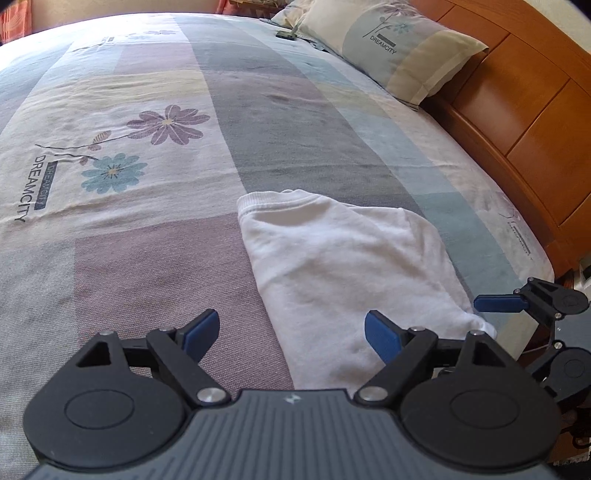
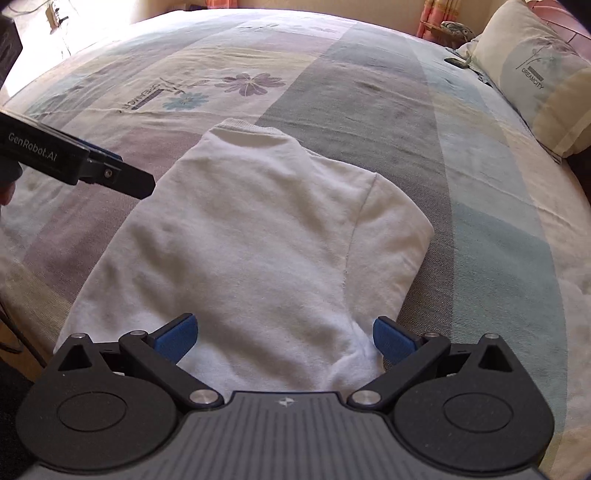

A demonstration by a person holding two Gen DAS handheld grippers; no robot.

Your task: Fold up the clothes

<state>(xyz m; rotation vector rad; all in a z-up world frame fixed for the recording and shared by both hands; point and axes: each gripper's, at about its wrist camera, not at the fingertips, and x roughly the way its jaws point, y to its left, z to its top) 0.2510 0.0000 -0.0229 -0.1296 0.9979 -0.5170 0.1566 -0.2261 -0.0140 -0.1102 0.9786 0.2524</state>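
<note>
Counted: 1 white garment (image 2: 251, 236), folded, on 1 bed (image 1: 229, 110). 1 pillow (image 1: 399, 48) w/ "DREAMCITY" print. 1 small dark object (image 1: 286, 35) near pillow, too small to ID. 1 wooden headboard (image 1: 524, 110). 2 grippers: left gripper (image 1: 291, 334), right gripper (image 2: 284, 334), both w/ jaws apart.

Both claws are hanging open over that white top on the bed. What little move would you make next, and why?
Probably lower the right gripper and close it on the near hem of the white sweater. Both grippers are open and hold nothing, and the sweater lies partly folded on the bedspread, its hem just ahead of the right gripper. The left gripper sits by the sweater's left edge.
</note>
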